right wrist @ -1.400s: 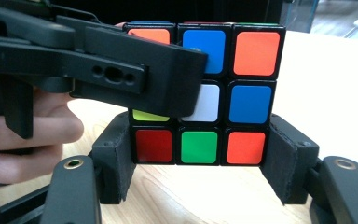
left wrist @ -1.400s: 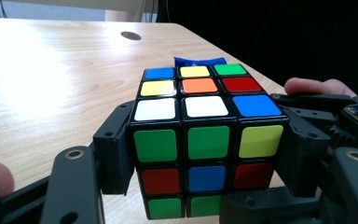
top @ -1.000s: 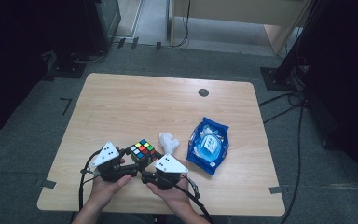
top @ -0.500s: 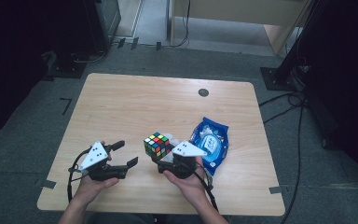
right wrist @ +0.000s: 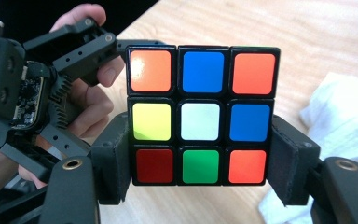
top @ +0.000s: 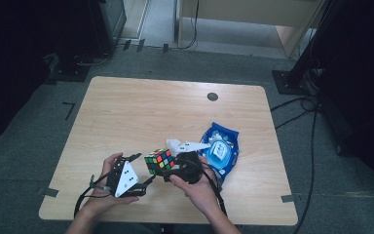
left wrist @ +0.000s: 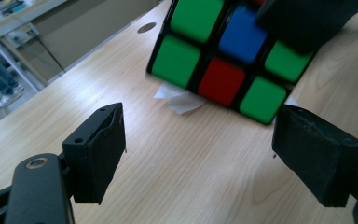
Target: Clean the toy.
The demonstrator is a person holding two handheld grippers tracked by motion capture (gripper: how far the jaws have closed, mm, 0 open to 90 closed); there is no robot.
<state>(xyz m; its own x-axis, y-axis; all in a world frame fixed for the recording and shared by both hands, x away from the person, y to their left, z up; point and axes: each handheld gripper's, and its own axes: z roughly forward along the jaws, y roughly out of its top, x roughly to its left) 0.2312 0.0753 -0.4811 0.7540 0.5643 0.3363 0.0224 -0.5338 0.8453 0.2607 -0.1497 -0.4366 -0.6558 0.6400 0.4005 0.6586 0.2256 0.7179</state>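
Rubik's cube (right wrist: 199, 115) sits clamped between the right gripper (right wrist: 199, 163) fingers, held just above the counter (top: 141, 112) near its front edge. Its facing side shows orange, blue, yellow, white, red and green squares. Left of it, the left gripper (left wrist: 223, 158) has just been opening; its fingers stand apart, nothing between them. A blue packet (top: 221, 152) lies right, partly hidden, beside crumpled white tissue (right wrist: 345, 112).
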